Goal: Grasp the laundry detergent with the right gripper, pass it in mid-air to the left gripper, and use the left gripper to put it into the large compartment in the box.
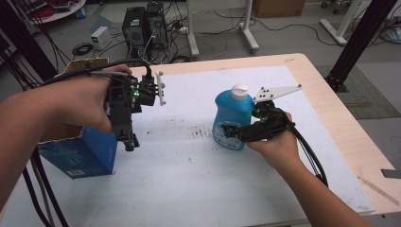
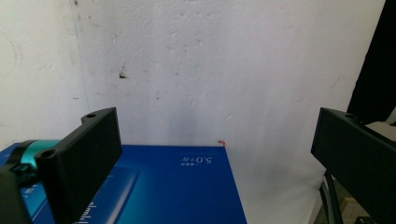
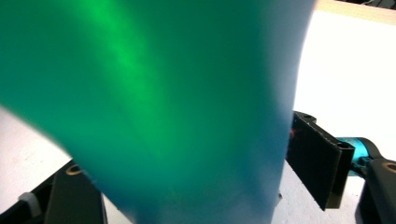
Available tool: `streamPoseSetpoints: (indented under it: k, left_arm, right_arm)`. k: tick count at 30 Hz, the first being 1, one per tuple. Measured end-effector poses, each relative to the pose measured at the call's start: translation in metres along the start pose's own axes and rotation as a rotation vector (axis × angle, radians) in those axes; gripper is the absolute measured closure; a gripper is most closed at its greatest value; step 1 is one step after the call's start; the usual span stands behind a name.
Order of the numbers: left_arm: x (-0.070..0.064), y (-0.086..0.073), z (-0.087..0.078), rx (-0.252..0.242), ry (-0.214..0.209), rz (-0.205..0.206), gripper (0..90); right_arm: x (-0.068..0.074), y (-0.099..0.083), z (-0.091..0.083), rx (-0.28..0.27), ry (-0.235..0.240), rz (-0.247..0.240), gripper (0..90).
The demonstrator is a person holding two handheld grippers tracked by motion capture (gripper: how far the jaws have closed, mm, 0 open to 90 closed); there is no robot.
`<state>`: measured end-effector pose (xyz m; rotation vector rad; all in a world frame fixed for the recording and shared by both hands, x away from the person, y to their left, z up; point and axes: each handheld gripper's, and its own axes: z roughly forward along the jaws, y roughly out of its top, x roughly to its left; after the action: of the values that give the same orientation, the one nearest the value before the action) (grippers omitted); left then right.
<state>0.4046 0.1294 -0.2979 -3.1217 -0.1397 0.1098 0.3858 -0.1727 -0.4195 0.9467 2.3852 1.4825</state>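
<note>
The blue bottle (image 1: 230, 120), upright nearer the tabletop's right edge, was pinched by the right gripper (image 1: 230, 132), seemingly for lifting. The left gripper (image 1: 131, 142) was held spread above the blue box (image 1: 80, 153) at the left edge.

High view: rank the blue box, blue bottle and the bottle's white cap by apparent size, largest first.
1. blue box, though the left hand hides part of it and it sits nearer the camera, so the gap is unsure.
2. blue bottle, standing upright in the right gripper.
3. white cap, clearly smallest.
</note>
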Motion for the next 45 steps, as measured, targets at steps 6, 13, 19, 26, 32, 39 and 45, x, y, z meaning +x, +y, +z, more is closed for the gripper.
streamPoseSetpoints:
  k: [6,13,19,26,32,39,45]
  left_arm:
    - [0.001,0.000,0.001,0.003,0.000,-0.001,1.7]
    - [0.001,-0.001,0.001,0.004,0.000,-0.006,1.7]
    - [0.001,-0.001,0.000,0.002,0.002,-0.006,1.7]
    - [-0.004,0.003,-0.003,-0.014,0.006,0.005,1.7]
    - [-0.008,0.008,-0.006,-0.024,0.012,0.009,1.7]
    - [-0.013,0.019,-0.018,-0.033,0.032,0.032,1.7]
    - [-0.015,0.024,-0.027,-0.046,0.049,0.040,1.7]
  right_arm:
    - [0.002,0.000,0.000,-0.018,-0.003,-0.009,29.4]
    - [0.005,-0.001,0.002,-0.022,0.007,-0.033,39.5]
    - [0.008,0.000,0.001,-0.021,-0.018,-0.086,43.6]
    - [0.010,0.002,-0.001,-0.006,-0.017,-0.126,45.5]
    - [0.015,0.005,-0.002,0.025,0.035,-0.159,45.3]
    - [0.026,0.016,-0.005,0.045,0.107,-0.205,46.5]
    - [0.033,0.029,-0.008,0.021,0.174,-0.195,48.2]
